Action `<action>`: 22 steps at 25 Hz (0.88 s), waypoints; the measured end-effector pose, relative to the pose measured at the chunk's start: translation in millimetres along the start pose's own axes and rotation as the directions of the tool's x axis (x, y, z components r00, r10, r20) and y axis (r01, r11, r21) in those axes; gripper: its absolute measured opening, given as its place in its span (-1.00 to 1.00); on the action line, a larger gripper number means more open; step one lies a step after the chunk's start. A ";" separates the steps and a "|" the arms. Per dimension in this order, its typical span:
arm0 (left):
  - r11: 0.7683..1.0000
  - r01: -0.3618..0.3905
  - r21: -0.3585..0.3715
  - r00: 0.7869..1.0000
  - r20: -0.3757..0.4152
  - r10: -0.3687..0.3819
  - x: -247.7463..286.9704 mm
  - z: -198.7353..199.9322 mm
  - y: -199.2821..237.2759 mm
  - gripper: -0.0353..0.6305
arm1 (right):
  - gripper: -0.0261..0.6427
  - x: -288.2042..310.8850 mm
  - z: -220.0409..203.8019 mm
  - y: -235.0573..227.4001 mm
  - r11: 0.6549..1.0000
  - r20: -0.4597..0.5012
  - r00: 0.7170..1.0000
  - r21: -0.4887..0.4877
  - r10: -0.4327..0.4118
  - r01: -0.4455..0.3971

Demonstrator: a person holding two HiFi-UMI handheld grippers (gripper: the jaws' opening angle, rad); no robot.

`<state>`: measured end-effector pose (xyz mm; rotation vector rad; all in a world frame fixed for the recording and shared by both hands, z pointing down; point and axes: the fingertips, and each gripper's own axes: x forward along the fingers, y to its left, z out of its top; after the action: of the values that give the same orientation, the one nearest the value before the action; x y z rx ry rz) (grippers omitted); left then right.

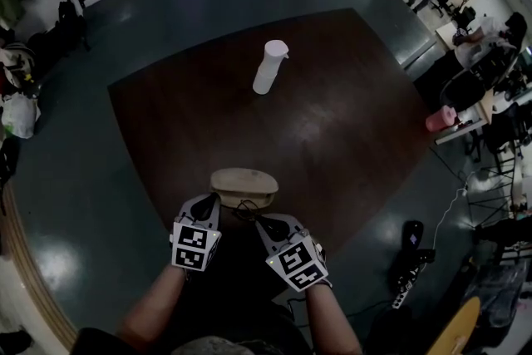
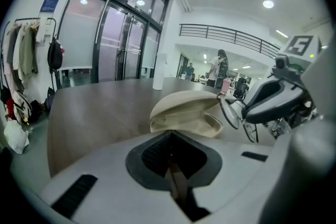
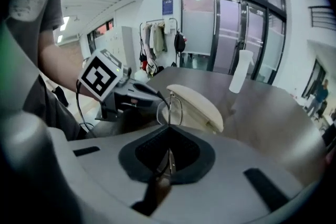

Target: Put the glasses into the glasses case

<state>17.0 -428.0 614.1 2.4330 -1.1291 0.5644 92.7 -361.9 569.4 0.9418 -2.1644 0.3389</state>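
The beige glasses case [image 1: 243,185] lies open near the front edge of the dark brown table [image 1: 332,120], its lid raised. In the left gripper view the case [image 2: 186,113] sits just beyond my left gripper [image 2: 168,134], whose jaws are shut with nothing visible between them. My right gripper [image 3: 168,126] is shut on the thin-framed glasses [image 3: 170,107], which stand upright just in front of the case [image 3: 197,105]. From the head view the glasses [image 1: 247,210] hang between the left gripper [image 1: 213,199] and the right gripper [image 1: 259,220], right at the case's near edge.
A tall white bottle [image 1: 270,66] stands at the middle of the table, far behind the case. Around the table are grey floor, chairs and desks at the right [image 1: 474,71], and a coat rack with bags at the left [image 1: 17,96].
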 end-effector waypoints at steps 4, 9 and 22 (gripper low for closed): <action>1.000 0.011 0.009 1.000 0.015 -0.011 1.3 3.1 -2.3 -0.88 | -0.95 16.0 -5.5 -12.6 0.991 -0.136 0.990 -0.128 -0.048 0.030; 1.000 0.017 0.010 1.000 0.019 -0.017 4.6 3.8 -4.1 -0.88 | -0.95 35.8 6.4 -21.2 0.955 -0.177 0.978 -0.291 -0.114 0.058; 0.999 0.030 0.011 0.999 0.027 -0.030 -1.0 3.8 -4.7 -0.88 | -0.95 69.7 21.3 -23.5 0.836 -0.158 0.950 -0.529 -0.268 0.148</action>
<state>20.9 -426.5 609.6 2.4697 -1.1008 0.5306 66.4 -425.2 603.7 0.7748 -1.7807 -0.2277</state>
